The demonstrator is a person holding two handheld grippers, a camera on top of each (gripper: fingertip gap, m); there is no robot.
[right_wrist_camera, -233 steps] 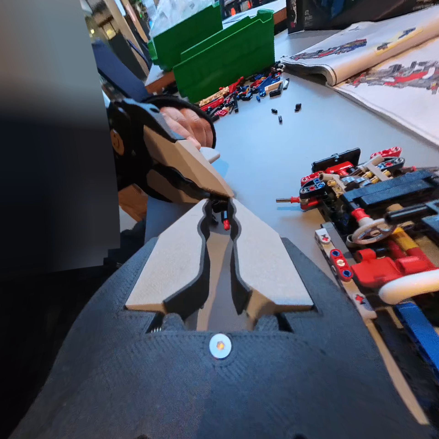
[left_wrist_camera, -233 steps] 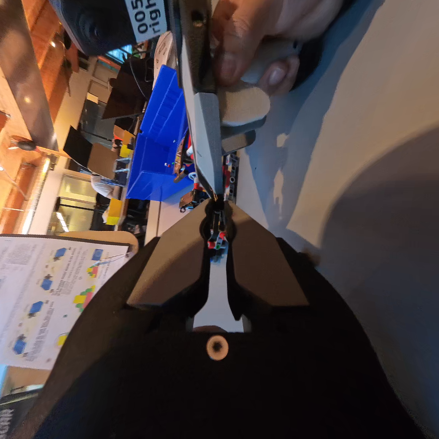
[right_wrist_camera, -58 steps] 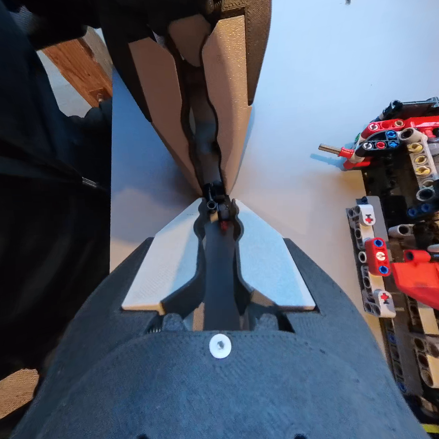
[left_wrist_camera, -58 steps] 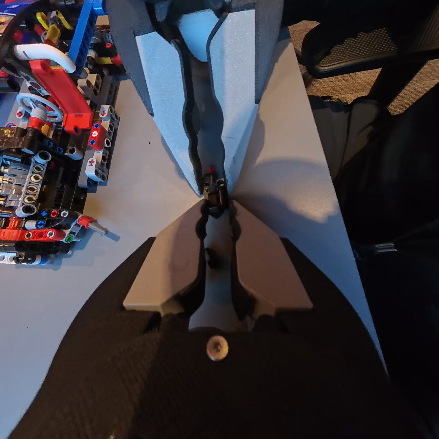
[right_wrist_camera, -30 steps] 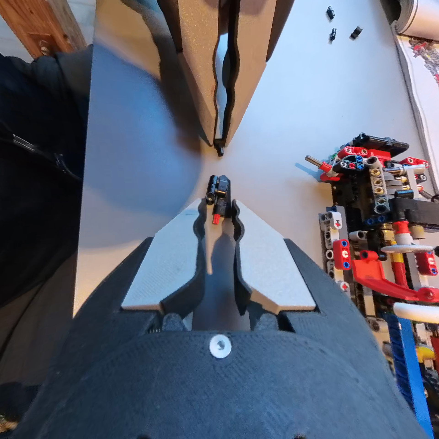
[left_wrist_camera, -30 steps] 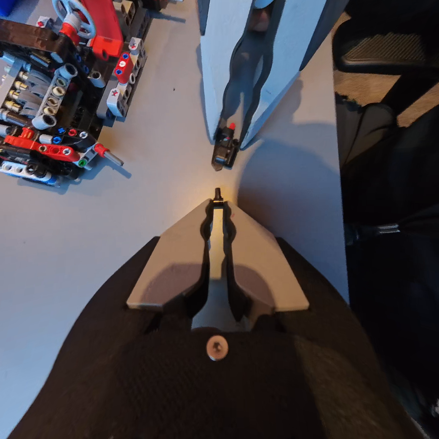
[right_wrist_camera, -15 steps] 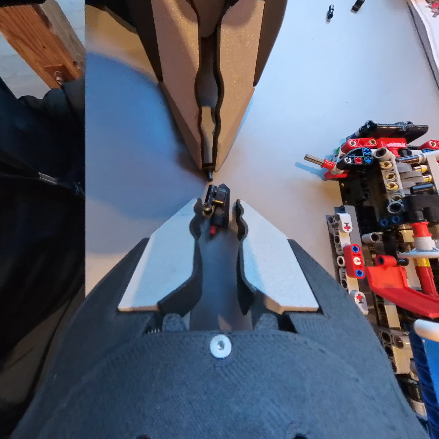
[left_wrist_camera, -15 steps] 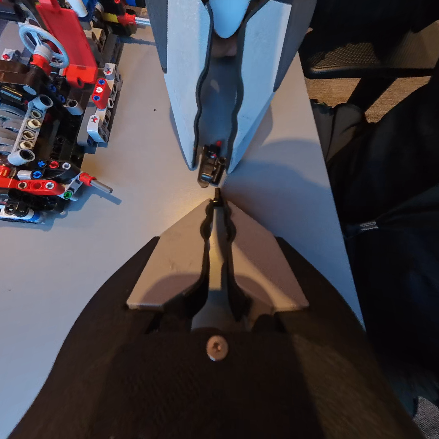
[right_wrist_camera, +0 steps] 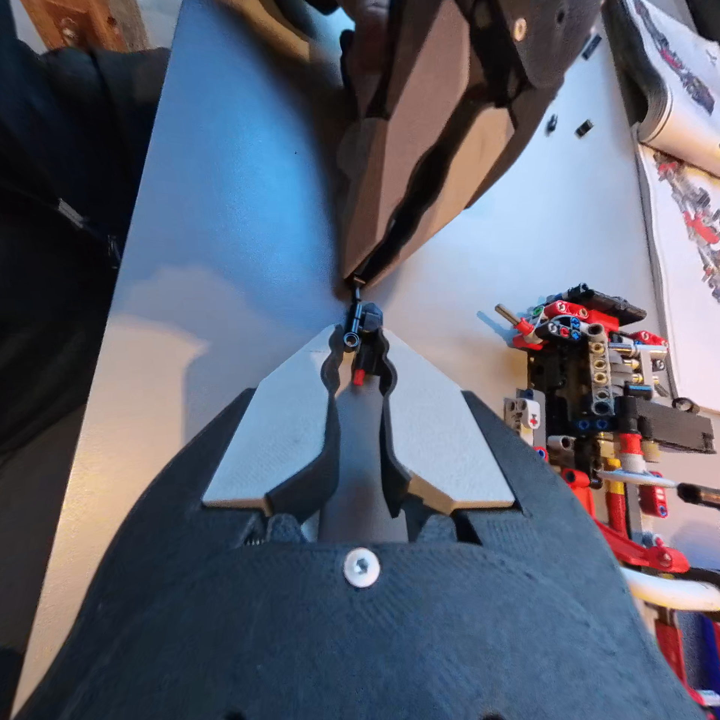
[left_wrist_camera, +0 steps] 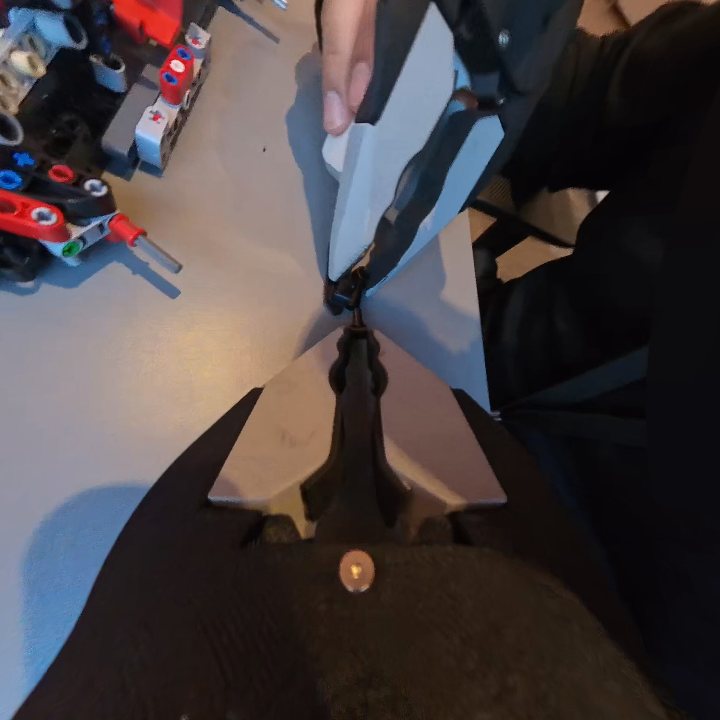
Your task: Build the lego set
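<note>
Tip to tip above grey table (right_wrist_camera: 241, 195): left gripper (left_wrist_camera: 356, 331) pinching black pin (left_wrist_camera: 355, 316), right gripper (right_wrist_camera: 360, 343) clenching small black assembly (right_wrist_camera: 364, 331).

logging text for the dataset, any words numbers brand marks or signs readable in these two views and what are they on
Nothing can be read.
White open instruction booklet: only printed pictures show; any writing is too small and blurred.
Part-built red, black and grey lego model: no writing visible.
Left gripper, shut on a thin black pin, and right gripper, shut on a small black connector: no labels in view.
</note>
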